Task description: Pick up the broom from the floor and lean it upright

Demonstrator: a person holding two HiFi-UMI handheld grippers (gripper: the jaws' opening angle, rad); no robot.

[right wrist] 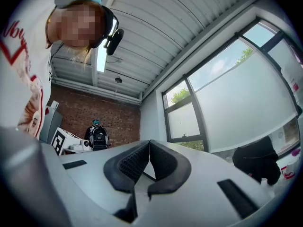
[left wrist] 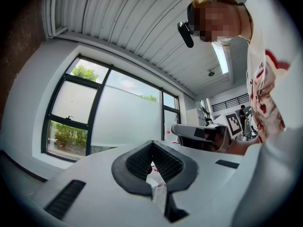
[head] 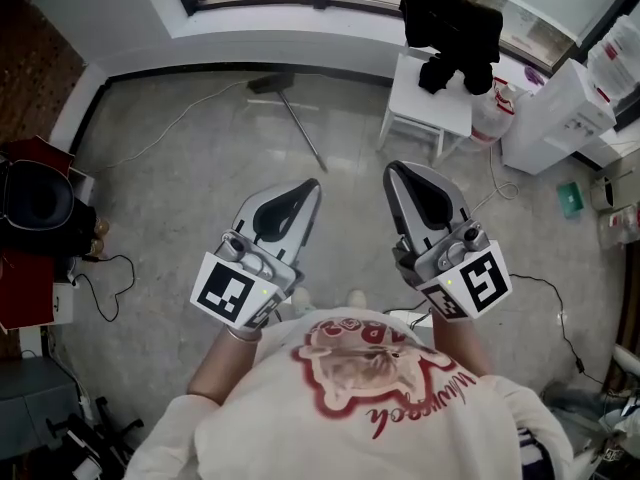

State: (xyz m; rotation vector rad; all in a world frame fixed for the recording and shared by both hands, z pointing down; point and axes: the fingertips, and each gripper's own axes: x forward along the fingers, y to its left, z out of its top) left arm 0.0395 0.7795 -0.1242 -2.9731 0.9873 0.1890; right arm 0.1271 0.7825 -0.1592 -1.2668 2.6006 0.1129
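- You are holding the left tool [head: 314, 185] out ahead of your chest. It is sitting left of the small white square desk [head: 425, 103] and nearer to you than it is. Its two dark ribbed jaws are meeting at the tips, and nothing is clamped between them.
- You are holding the right tool [head: 393, 169] just beside the left one, on the side toward the desk and in front of the desk's near edge. Its jaws are pressing together as well, and it is carrying nothing.
- Both tools are pointing away from you and tilting slightly upward, toward the dark-framed window [left wrist: 90, 117] in the wall behind the desk.
- The long, thin-handled broom with the dark head [head: 303, 128] is lying flat on the pale grey mottled floor [head: 180, 168], to the left of the desk.
- The broom's head is resting close to the wall, and its handle is running diagonally toward you. In the head view its free end is showing just above the left tool's tip.
- Neither tool is gripping the broom.
- A soft black bag [head: 452, 23] is slumping on the far part of the desk, against the window side.
- White cardboard cartons [head: 560, 118] are standing to the right of the desk.
- A thin black cable [head: 545, 293] is trailing over the floor, nearer to you than the desk and to its right.
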